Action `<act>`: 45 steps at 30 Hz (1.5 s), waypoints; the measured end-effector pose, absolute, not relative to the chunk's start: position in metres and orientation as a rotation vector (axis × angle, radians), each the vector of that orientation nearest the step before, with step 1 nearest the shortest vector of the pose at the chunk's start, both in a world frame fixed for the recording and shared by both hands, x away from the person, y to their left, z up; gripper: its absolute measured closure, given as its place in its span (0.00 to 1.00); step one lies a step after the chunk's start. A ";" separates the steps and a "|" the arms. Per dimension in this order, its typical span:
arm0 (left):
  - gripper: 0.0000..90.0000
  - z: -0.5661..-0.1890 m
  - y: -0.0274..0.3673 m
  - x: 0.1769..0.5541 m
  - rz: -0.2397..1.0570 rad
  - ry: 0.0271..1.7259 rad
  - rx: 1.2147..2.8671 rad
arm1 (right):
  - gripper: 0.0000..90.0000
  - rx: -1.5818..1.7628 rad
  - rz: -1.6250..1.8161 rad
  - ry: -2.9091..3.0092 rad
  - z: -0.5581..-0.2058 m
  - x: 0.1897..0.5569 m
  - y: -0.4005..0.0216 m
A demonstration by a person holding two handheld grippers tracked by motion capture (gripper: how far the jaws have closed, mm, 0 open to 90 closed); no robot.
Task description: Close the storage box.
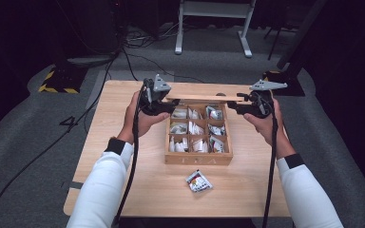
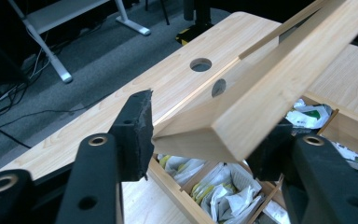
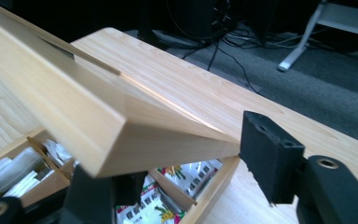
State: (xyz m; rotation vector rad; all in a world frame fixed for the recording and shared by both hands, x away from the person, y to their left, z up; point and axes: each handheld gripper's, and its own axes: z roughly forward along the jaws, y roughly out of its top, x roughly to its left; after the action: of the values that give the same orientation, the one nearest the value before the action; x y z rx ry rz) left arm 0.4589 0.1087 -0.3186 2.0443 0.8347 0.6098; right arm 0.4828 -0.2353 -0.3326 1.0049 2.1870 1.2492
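A wooden box (image 1: 198, 159) with several compartments of white tea packets sits mid-table. Its flat wooden lid (image 1: 199, 98) is held raised and tilted over the box's far edge. My left gripper (image 1: 168, 107) clamps the lid's left end; in the left gripper view (image 2: 205, 144) one pad (image 2: 137, 133) touches the lid (image 2: 270, 79) at its corner, and the other jaw sits behind its edge. My right gripper (image 1: 235, 105) takes the right end; in the right gripper view (image 3: 191, 168) the lid (image 3: 74, 107) lies between the jaws, with one pad (image 3: 268, 154) against its corner.
One loose tea packet (image 1: 198, 181) lies on the table (image 1: 123, 156) in front of the box. A round hole (image 2: 200, 64) sits in the tabletop near the far edge. Cables and a white desk frame (image 1: 214, 23) are on the floor beyond.
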 end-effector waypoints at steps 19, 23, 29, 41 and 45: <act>0.40 -0.325 0.112 0.443 0.651 0.834 2.103 | 0.42 0.974 1.190 2.205 -0.339 0.467 -0.234; 0.39 -0.330 0.112 0.438 0.636 0.820 2.116 | 0.42 0.959 1.179 2.225 -0.342 0.463 -0.235; 0.38 -0.336 0.111 0.430 0.625 0.800 2.143 | 0.41 0.923 1.161 2.256 -0.347 0.455 -0.236; 0.37 -0.346 0.110 0.416 0.593 0.782 2.160 | 0.40 0.839 1.170 2.310 -0.353 0.435 -0.234; 0.37 -0.349 0.111 0.412 0.591 0.771 2.171 | 0.38 0.821 1.153 2.321 -0.355 0.430 -0.232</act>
State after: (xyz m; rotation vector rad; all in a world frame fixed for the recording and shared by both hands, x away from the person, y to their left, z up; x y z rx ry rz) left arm 0.4117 0.1108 -0.3494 2.1709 0.7708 0.5910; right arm 0.4300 -0.2316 -0.3550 0.8205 2.3215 1.1528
